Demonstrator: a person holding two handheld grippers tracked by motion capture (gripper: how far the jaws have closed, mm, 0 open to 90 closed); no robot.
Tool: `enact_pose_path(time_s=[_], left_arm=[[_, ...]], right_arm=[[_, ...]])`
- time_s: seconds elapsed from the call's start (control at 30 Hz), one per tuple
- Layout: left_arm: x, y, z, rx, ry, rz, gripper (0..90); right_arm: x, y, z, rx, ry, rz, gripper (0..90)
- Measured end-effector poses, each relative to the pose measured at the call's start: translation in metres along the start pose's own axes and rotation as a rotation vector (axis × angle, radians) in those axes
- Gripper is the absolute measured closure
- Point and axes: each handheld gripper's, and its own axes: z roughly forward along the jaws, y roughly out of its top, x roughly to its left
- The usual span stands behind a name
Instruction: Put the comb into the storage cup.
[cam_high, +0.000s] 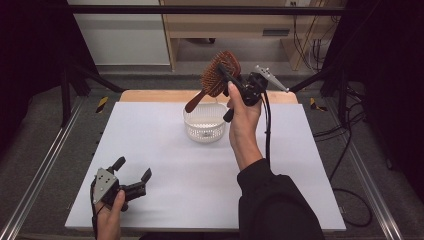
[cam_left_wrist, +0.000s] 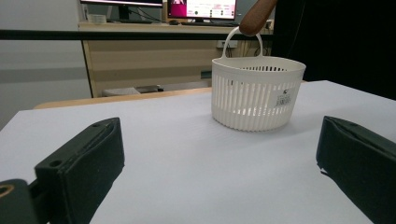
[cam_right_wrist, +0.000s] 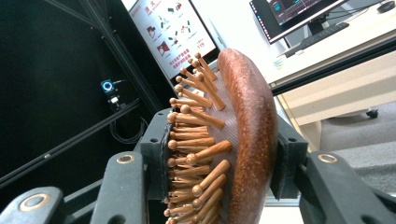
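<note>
At the table's near left corner the left gripper (cam_high: 134, 176) rests with its jaws spread wide, holding nothing. Toward the middle stands a white basket (cam_high: 205, 125). Above it, the right gripper (cam_high: 224, 75) is clamped across the head of a wooden hairbrush (cam_high: 216, 76), handle slanting down toward the basket.

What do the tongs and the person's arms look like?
Both tongs, left and right, are black with two chunky jaws and a grey three-cornered plate on top. A black cable trails from the right one. The right arm wears a black sleeve.
</note>
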Motion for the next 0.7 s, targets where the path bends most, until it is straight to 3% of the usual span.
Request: enact_pose_path(time_s=[0.7], left_arm=[[0.001,-0.001,0.001,0.001,-0.006,0.005,0.9]], right_arm=[[-0.012,0.005,-0.004,-0.013,-0.047,-0.041,51.0]])
